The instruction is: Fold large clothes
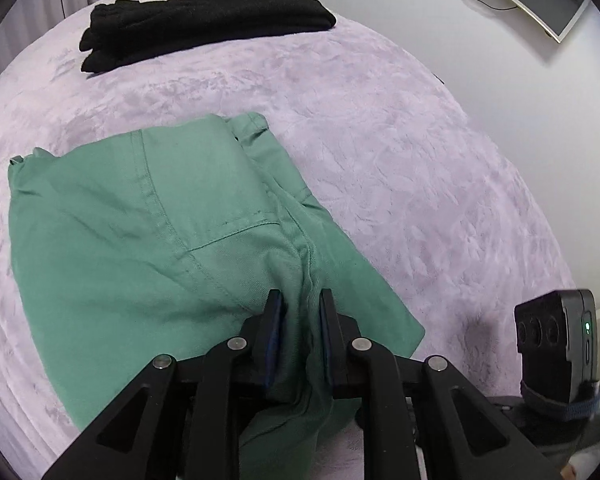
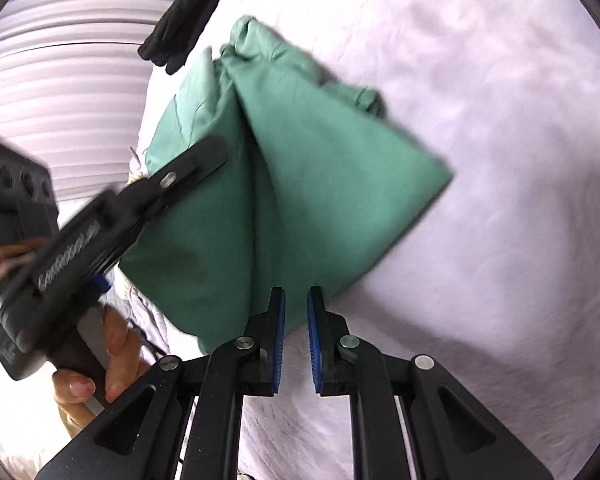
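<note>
While the left gripper is clamped on a bunched ridge of the green trousers, the garment lies straight ahead of it on the lilac blanket, long axis running away toward the waistband. By my reading, the next fold goes that way. The right gripper hangs just off the cloth's near edge, jaws apart and holding nothing (so the left is nearer). A folded black garment rests well apart; no containers show.
</note>
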`<act>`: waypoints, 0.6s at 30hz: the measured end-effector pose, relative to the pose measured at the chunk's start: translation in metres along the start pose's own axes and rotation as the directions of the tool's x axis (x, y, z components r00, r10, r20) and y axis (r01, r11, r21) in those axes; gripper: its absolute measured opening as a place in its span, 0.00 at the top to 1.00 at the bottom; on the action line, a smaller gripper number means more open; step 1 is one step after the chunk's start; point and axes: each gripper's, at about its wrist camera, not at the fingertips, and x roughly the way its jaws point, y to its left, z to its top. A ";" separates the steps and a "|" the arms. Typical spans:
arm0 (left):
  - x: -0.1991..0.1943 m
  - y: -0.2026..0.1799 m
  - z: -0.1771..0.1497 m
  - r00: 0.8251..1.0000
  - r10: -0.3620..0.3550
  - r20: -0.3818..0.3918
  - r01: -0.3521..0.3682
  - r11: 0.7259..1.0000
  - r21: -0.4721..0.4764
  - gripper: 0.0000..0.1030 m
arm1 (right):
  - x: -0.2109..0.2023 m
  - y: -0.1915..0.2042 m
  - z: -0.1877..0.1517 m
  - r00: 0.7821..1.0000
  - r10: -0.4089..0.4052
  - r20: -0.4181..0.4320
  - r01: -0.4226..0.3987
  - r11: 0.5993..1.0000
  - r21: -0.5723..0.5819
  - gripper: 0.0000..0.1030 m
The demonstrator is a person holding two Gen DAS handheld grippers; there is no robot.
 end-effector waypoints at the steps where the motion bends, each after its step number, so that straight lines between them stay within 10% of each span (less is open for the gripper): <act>1: -0.008 0.003 -0.001 1.000 0.019 0.013 -0.019 1.000 -0.006 0.71 | 0.002 0.004 0.007 1.000 0.002 0.005 -0.002 1.000 0.003 0.85; 3: -0.025 0.017 -0.003 0.997 0.065 0.043 -0.064 0.997 -0.034 0.31 | -0.010 0.010 0.006 1.000 0.020 0.024 -0.020 1.000 0.009 0.68; 5: -0.042 0.032 -0.004 0.990 0.112 0.088 -0.105 0.992 -0.075 0.03 | -0.014 0.005 0.014 0.997 0.068 0.048 -0.068 0.998 0.011 0.15; 10: -0.071 0.081 -0.011 0.976 0.176 0.124 -0.149 0.968 -0.203 0.03 | -0.006 0.019 0.053 0.973 0.228 0.043 -0.229 0.973 0.024 0.14; 18: -0.059 0.192 -0.047 0.945 0.326 0.021 -0.287 0.859 -0.424 0.03 | 0.073 0.080 0.105 0.966 0.215 -0.144 -0.225 0.973 -0.057 0.14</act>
